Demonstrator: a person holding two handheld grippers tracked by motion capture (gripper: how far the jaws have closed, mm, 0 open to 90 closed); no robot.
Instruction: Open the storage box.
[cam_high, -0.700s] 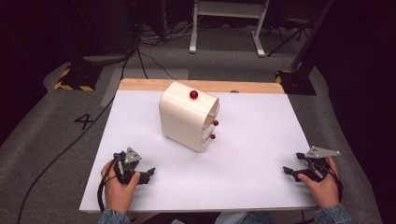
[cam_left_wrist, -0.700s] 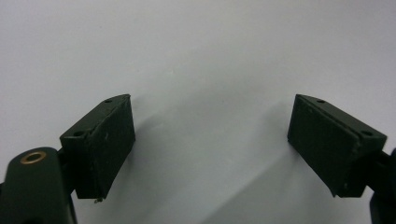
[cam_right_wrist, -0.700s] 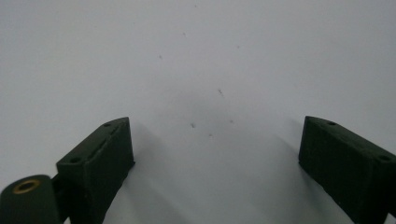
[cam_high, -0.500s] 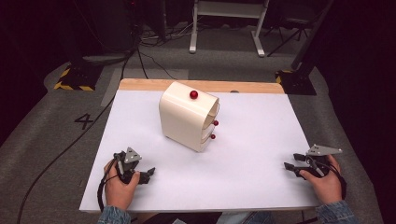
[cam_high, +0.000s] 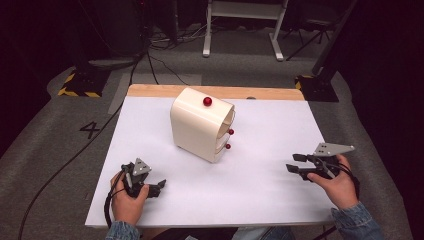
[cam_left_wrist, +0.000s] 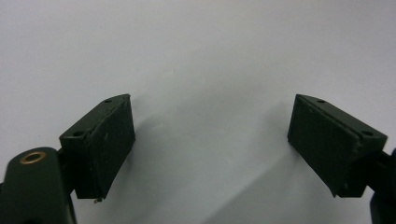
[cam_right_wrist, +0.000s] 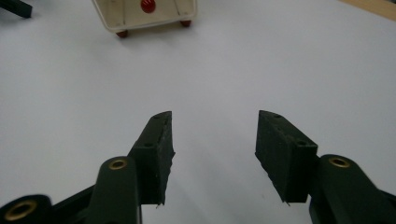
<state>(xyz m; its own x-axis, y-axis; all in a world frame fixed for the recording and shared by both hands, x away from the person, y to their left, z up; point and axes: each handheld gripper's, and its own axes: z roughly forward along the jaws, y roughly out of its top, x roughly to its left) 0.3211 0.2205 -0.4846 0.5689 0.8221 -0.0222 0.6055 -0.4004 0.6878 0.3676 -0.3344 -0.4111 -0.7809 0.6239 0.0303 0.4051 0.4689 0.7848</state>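
We are seeing a small drawer cabinet (cam_high: 202, 123) sitting on the table (cam_high: 270, 125) toward its far middle, with the left gripper (cam_high: 159, 186) and right gripper (cam_high: 296, 164) resting at the near corners.

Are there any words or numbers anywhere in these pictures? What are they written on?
"4": a dark number marked on the grey floor, left of the white table.

That is the one thing to read. The cream box with red knobs, the left gripper and the right gripper carry no words or numbers that show.
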